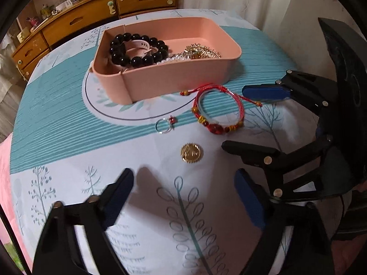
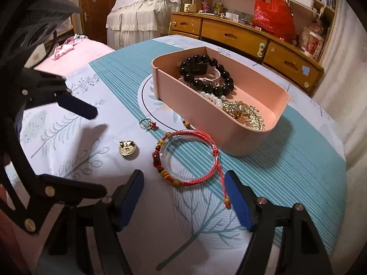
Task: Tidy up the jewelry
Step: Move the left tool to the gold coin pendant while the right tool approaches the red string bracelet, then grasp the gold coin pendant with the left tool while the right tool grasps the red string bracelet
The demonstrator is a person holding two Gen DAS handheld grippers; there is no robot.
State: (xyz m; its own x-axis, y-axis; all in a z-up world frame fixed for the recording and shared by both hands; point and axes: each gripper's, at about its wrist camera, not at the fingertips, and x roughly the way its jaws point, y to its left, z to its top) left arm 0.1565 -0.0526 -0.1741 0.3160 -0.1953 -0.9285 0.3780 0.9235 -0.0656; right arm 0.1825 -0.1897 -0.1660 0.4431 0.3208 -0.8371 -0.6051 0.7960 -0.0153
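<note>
A pink box (image 1: 174, 78) (image 2: 231, 137) on the table holds a black bead bracelet (image 1: 137, 49) (image 2: 206, 73), a pink band, white pearls (image 2: 212, 98) and gold chains (image 1: 201, 51) (image 2: 245, 113). On the cloth in front lie a red string bracelet (image 1: 219, 112) (image 2: 185, 155), a silver ring with a red charm (image 1: 165, 125) (image 2: 148, 123) and a gold medallion (image 1: 191, 152) (image 2: 128, 149). My left gripper (image 1: 183, 183) is open and empty, just short of the medallion. My right gripper (image 2: 183, 183) (image 1: 231, 116) is open and empty, its fingers either side of the red bracelet's near end.
The table has a white and teal cloth (image 1: 68, 114) with tree prints. A wooden drawer cabinet (image 1: 91, 16) (image 2: 252, 36) stands behind it, with a red bag (image 2: 273, 13) on top. A pink-covered surface (image 2: 82, 52) lies to the left.
</note>
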